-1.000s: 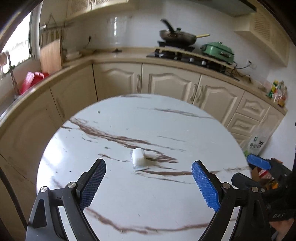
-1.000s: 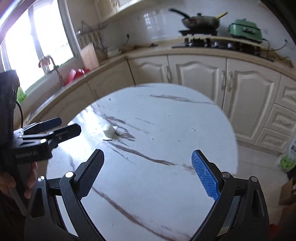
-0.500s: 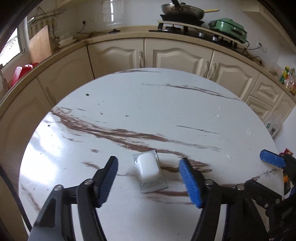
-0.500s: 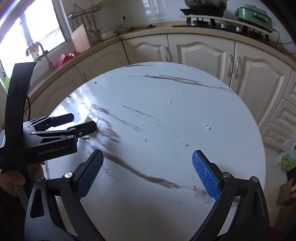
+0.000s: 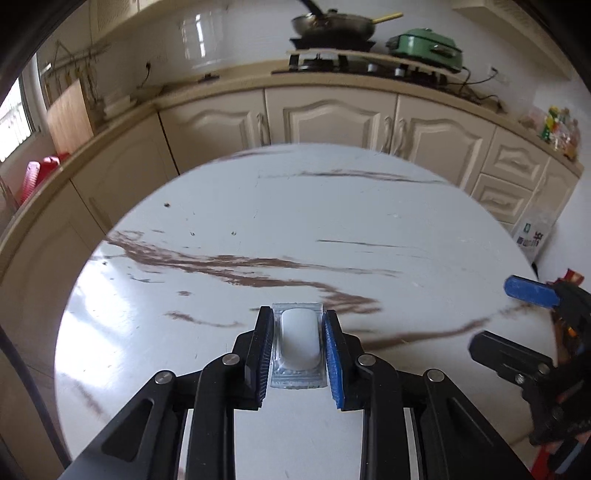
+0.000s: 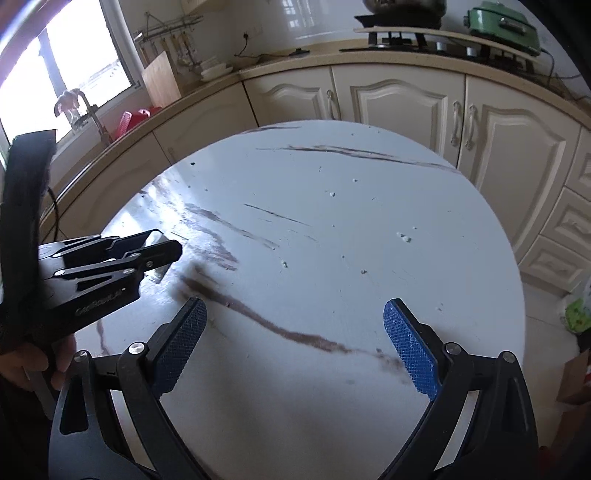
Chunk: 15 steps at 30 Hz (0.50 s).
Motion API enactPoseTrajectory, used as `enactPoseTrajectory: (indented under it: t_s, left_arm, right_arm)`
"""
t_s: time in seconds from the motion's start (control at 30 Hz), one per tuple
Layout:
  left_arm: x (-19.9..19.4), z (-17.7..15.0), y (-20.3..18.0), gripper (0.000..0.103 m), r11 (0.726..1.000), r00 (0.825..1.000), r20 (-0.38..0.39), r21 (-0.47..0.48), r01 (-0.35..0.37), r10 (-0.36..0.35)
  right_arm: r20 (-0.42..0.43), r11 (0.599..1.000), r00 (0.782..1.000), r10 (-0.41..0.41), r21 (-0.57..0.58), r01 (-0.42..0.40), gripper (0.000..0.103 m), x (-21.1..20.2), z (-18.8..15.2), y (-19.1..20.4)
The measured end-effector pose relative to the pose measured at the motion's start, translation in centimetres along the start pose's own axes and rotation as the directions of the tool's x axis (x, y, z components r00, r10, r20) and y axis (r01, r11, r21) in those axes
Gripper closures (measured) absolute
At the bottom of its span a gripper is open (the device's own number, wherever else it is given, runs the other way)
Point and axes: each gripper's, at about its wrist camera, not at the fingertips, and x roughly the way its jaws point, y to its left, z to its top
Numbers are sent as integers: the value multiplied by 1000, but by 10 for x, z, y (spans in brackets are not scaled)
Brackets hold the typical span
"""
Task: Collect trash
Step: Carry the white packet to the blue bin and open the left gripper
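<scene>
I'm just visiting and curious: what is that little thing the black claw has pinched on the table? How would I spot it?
Find the round white marble table with brown veins. Near its front edge, the left gripper has closed its blue pads on a small clear plastic packet with a white pillow-shaped lump inside. It is the only object on the tabletop besides crumbs.

A round white table (image 5: 369,206) with brown marbled streaks stands before cream cabinets (image 5: 328,118). On the counter behind, a wok (image 5: 332,24) sits on the stove (image 5: 332,62), with a green cooker (image 5: 424,46) just beside it. A wooden cutting board (image 6: 160,79) leans near the window (image 6: 74,55); something red (image 5: 37,175) lies by the sink.
</scene>
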Motion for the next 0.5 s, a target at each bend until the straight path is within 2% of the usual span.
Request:
enactPoseTrajectory:
  t_s: [0.07,0.27,0.5]
  left_arm:
    - [-16,-4,-9,80,1000,1000,24,15,-2,1]
    - [-76,-14,-61,80,997,992,115,53,50,-55]
    - [-124,-44,-157,80,980,969,189,150,128,-156]
  right_arm:
    - [15,1000,1000,7,0,-7,6,-12,-2,1]
    - [89,1000,996,12,26,-14,6,-71,-21,-14]
    - [191,993,979,-75,108,55,1,-160,-75,-73]
